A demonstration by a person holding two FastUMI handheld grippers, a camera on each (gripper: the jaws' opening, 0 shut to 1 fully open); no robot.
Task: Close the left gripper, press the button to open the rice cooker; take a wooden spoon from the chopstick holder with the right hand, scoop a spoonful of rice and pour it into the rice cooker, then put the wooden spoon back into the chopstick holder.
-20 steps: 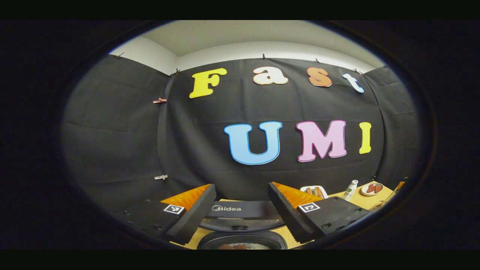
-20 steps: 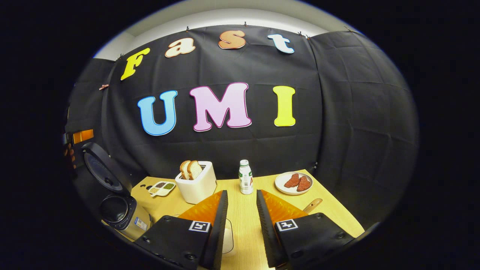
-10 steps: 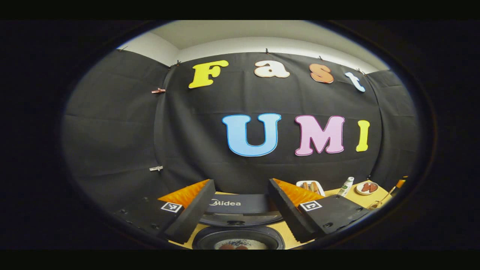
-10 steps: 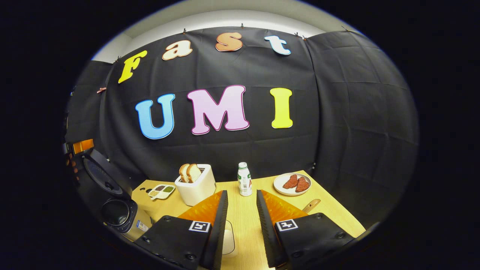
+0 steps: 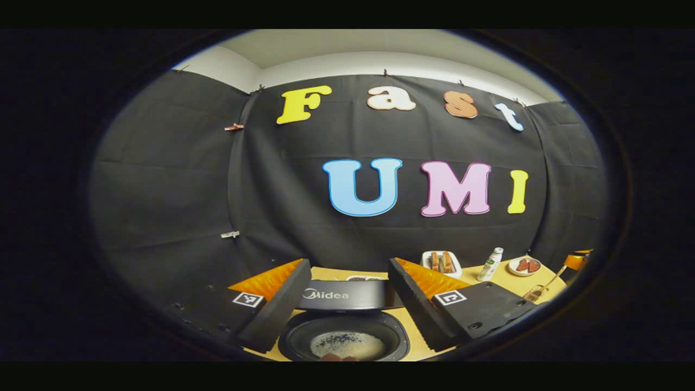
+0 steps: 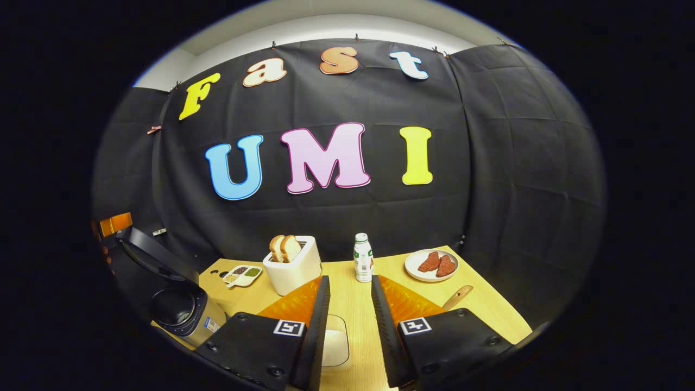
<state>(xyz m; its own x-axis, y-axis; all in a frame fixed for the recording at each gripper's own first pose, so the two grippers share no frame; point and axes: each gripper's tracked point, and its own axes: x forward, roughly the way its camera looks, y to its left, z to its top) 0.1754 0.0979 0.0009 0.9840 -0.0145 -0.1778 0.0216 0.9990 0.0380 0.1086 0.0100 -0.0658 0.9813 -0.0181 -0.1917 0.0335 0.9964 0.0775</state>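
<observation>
Open rice cooker (image 5: 343, 304) lid reads "Midea".

The open cooker (image 6: 187, 312) stands at the tabletop's (image 6: 488, 309) left edge. Along the back edge, left to right: toaster (image 6: 293, 266), bottle (image 6: 362, 265), plate (image 6: 431, 265). A dish (image 6: 242, 275) lies between cooker and toaster.

The left gripper (image 5: 347, 296) hung with its jaws spread wide apart, nothing between them. The right gripper (image 6: 348, 320) pointed level toward the far wall, its jaws parted by a narrower gap and gripping nothing. At the left edge of the right gripper view, what seemed the left gripper (image 6: 115, 223) showed dimly.
</observation>
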